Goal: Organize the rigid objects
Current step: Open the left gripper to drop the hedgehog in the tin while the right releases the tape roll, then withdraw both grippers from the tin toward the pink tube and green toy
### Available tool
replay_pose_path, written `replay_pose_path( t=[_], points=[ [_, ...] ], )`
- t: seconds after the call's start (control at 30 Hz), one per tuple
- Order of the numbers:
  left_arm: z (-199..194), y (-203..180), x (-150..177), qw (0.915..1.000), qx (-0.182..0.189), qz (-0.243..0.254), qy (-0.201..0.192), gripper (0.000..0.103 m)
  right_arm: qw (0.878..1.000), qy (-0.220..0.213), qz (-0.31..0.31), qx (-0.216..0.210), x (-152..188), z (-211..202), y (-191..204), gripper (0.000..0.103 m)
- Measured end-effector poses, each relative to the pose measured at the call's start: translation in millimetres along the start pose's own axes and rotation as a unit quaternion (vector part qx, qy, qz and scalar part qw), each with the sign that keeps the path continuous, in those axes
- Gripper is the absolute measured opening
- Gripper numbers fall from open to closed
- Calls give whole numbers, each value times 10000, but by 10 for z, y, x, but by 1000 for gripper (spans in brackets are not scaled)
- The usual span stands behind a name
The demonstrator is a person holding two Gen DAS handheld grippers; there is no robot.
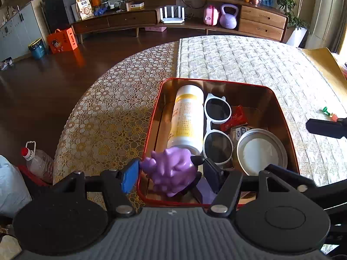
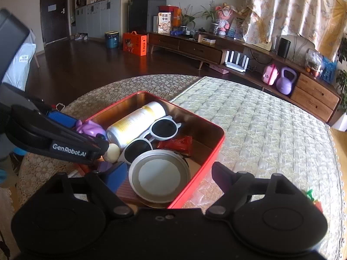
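Note:
A red tin box (image 1: 151, 117) (image 2: 213, 149) on the table holds a white and yellow bottle (image 1: 187, 119) (image 2: 134, 123), white sunglasses (image 1: 216, 127) (image 2: 160, 130), a red wrapper (image 1: 235, 119) (image 2: 177, 144) and a round jar lid (image 1: 261, 151) (image 2: 159, 174). My left gripper (image 1: 171, 173) is shut on a purple spiky toy (image 1: 171, 169) (image 2: 90, 127) over the box's near left corner. My right gripper (image 2: 169, 177) is open and empty, its fingers astride the box's near right corner above the lid.
A small green and red toy (image 1: 328, 112) (image 2: 311, 196) lies on the quilted mat (image 1: 260, 65) right of the box. A patterned lace cloth (image 1: 112, 112) covers the table's left part. An oil bottle (image 1: 39, 162) stands on the floor at left.

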State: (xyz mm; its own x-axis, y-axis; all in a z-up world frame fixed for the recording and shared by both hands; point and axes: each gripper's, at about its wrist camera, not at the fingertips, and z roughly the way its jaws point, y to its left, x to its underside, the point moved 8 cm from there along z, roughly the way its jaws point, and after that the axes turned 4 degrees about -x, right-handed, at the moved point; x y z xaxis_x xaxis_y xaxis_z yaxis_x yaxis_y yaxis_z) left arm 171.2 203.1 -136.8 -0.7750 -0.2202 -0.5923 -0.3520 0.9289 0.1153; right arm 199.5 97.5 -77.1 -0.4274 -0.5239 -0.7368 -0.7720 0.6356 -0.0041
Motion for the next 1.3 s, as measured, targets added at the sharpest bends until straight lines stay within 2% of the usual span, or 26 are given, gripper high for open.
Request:
replay_pose_path(
  t=[0.17,0.33,0.6,0.83,1.03,1.2,1.3],
  points=[
    [-56,-39,-10,9998,-143,115,10,69,9998,-90,148,-63,-12,-176,-28,86],
    [-190,-86,-12,9999,-94,93,-84,69,9994,-226,208,-128,-26,-388,-19,87],
    [-460,-212,5,9995,92,-17,-293,70,9984,-413,335,-186,3,-705,-37,89],
    [-660,-383,53,9982,346,-58,-480,74,9973,-564,471,-94,83,-948,-98,93],
    [-779,-582,97,9967,568,-20,-579,75,9952,-675,712,-26,201,-1113,-247,96],
    [-836,-762,111,9951,720,2,-671,80,9930,-770,895,91,301,-1214,-404,102],
    [-845,-876,107,9944,786,19,-704,82,9913,-842,1002,128,351,-1279,-498,102]
  ],
)
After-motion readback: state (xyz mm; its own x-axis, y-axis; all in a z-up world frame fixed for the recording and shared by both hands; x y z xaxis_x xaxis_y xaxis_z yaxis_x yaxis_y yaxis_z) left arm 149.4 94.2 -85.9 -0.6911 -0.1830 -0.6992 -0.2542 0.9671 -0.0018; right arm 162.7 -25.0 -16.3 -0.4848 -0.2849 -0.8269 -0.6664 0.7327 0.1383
